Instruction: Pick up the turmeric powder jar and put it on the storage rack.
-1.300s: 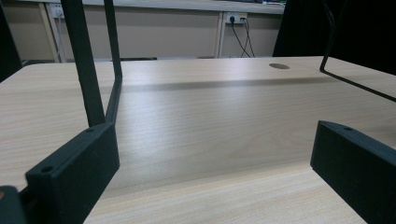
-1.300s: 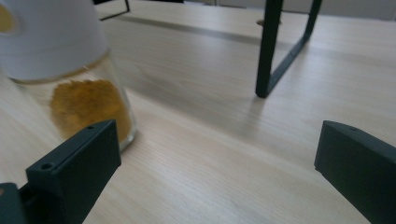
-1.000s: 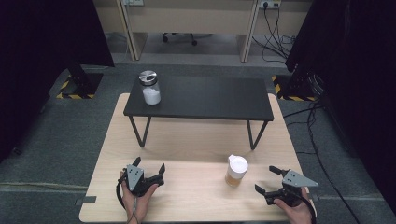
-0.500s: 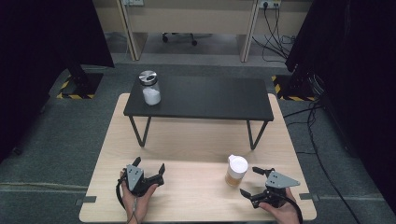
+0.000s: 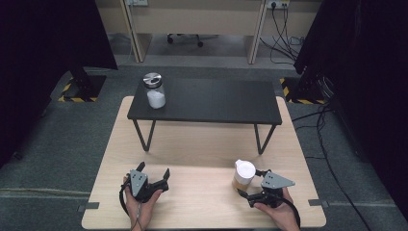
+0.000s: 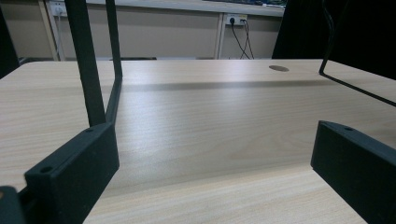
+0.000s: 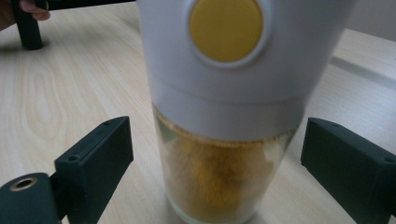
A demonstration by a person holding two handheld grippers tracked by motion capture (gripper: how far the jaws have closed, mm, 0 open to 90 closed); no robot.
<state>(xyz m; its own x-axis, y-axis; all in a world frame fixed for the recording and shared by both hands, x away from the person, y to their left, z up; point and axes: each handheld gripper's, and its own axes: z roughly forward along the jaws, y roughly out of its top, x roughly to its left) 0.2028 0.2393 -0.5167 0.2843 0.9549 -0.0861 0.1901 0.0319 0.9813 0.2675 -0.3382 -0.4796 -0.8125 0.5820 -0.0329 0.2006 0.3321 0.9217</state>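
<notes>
A glass jar with a white lid and yellowish contents stands on the wooden table at the front right. My right gripper has come up to it from the right. In the right gripper view the jar stands between the black fingers, with a gap on each side. The jaws have just been closing, but the pads are not touching the glass. My left gripper rests open at the front left, and the left gripper view shows bare wood between the jaws of the left gripper.
A low black bench stands across the back of the table. A glass jar with a metal lid and white powder sits on its left end. One of the bench's legs rises close ahead of the left gripper.
My right gripper has slid left across the table to the white-lidded jar and now straddles it. Its jaws look narrower than before. The left gripper has stayed still.
</notes>
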